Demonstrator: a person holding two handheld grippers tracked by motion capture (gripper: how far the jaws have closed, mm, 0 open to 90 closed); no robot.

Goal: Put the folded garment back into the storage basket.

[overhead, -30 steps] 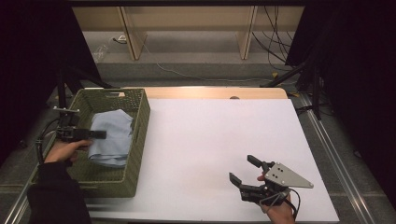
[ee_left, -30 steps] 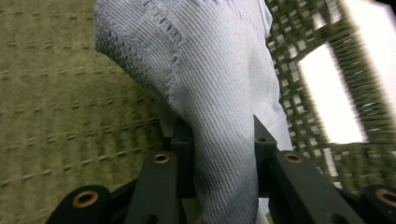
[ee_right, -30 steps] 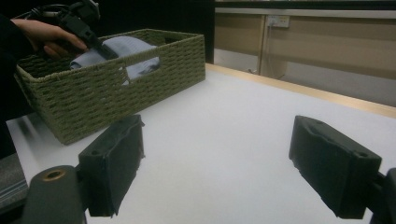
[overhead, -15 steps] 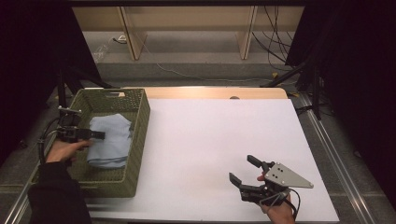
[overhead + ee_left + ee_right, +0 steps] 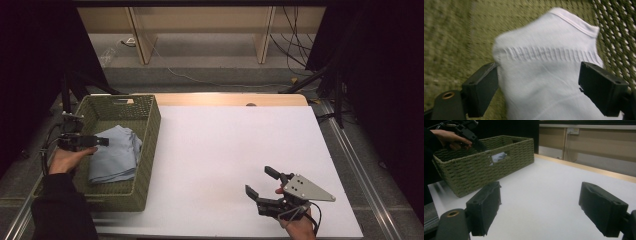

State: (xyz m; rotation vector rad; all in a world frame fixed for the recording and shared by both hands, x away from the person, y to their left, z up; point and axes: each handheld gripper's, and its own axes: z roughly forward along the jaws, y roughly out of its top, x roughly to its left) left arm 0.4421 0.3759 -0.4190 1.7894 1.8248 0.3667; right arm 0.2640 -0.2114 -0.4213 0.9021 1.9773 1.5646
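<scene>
A folded light blue cloth (image 5: 117,152) lies inside a green woven basket (image 5: 150,125) at the table's left. My left gripper (image 5: 102,141) hovers over the cloth's left part, held from the basket's left side. In the left gripper view its jaws stand wide apart, open (image 5: 537,87), with the cloth (image 5: 544,70) between and below them; whether they touch it I cannot tell. My right gripper (image 5: 256,180) rests open near the table's front edge, right of centre, with nothing between its fingers (image 5: 539,207). It faces the basket (image 5: 474,170) and the left gripper (image 5: 477,143).
The white table top (image 5: 225,145) stretches between the basket and the right gripper. A wooden strip (image 5: 225,99) runs along the far edge. Cables and stand legs (image 5: 310,80) lie on the floor beyond.
The left gripper has drawn back a little toward the basket's left side above the cloth. The right gripper has stayed put.
</scene>
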